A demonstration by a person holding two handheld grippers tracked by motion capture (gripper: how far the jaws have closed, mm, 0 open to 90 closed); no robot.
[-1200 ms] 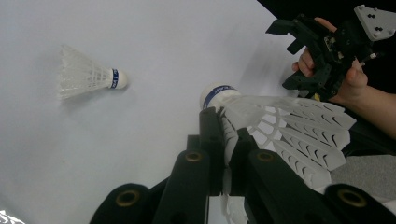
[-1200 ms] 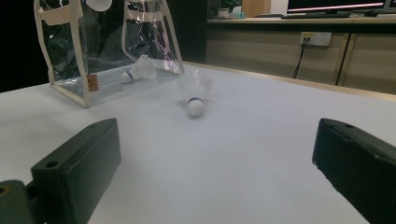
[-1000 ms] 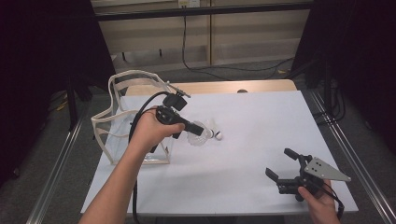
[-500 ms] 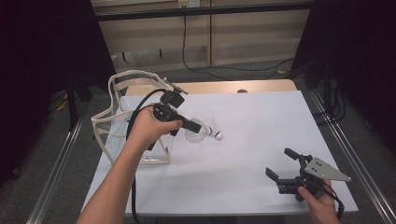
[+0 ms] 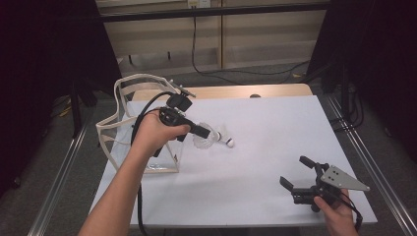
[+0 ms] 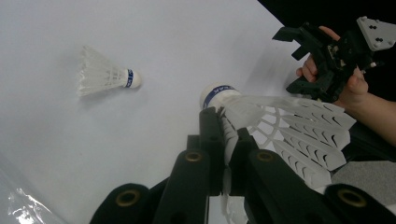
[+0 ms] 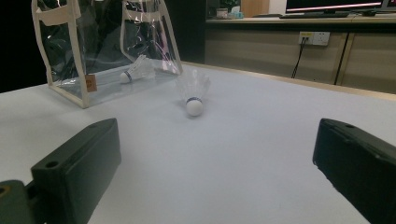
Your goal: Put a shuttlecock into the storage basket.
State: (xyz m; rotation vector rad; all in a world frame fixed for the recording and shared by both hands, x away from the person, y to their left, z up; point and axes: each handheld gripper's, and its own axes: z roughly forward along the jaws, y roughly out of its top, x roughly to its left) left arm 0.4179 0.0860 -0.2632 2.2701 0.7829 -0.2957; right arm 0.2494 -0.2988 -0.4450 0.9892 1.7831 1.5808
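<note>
A person sits at a white table (image 5: 255, 147) with a two-jaw gripper in each hand. The left gripper (image 6: 223, 140) is clamped shut on a white shuttlecock (image 6: 285, 126), its jaws pinching the feather skirt just behind the rounded cork tip. The skirt fans out to the right of the jaws in the left gripper view, and the tip bears a blue band. From above, this gripper is raised a little over the table's left half, just right of a clear plastic bag (image 5: 123, 142) with cream trim, standing upright at the table's left edge. The bag's open top probably explains the lifted hold: the shuttlecock looks ready to be carried over and dropped in.

A second shuttlecock (image 7: 194, 95) lies on the table near the bag, cork tip toward the right gripper's camera. A third shuttlecock (image 7: 135, 70) is already inside the bag, lying on its bottom.

The right gripper (image 5: 302, 179) rests at the near right corner, its jaws spread wide and holding nothing, apparently waiting well apart from the work.
</note>
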